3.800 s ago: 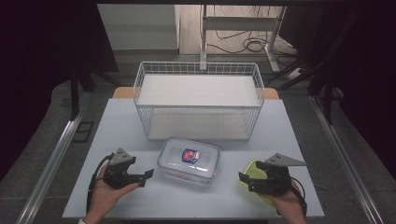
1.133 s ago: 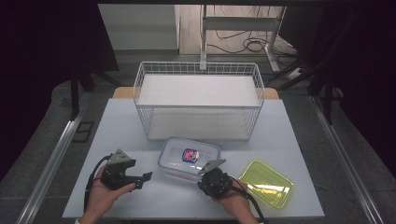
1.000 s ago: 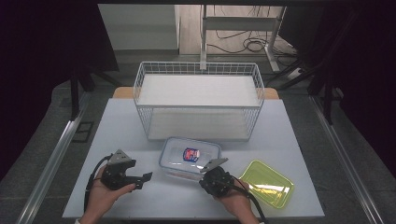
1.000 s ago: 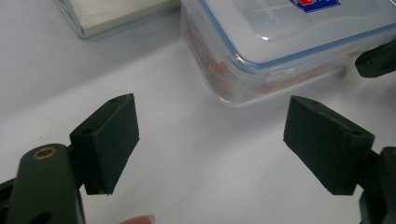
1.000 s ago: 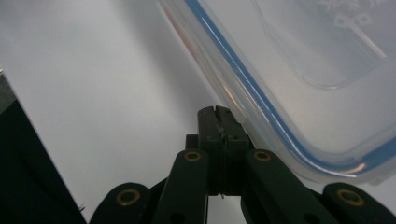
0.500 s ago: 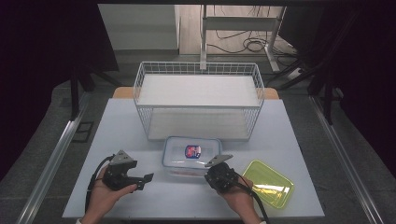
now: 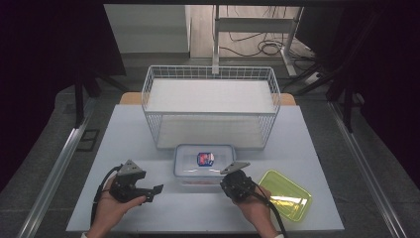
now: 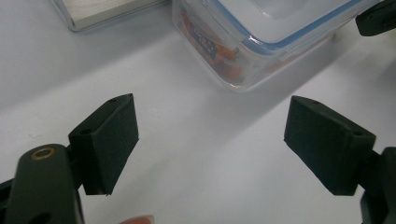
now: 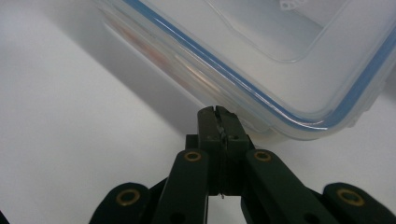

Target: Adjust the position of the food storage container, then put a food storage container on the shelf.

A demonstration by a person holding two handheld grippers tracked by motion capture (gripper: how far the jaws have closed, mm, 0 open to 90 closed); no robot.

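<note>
The clenched, empty right claw [image 9: 218, 116] touches the lidded container's [image 7: 204, 159] near corner, dead ahead; the left claw [image 8: 210, 140] gapes farther off.

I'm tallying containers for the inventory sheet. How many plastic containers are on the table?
2. A clear lidded box with a blue seal sits at the table's middle, just before the wire basket; a yellow-green tray lies near the right front edge. None seem hidden.
</note>
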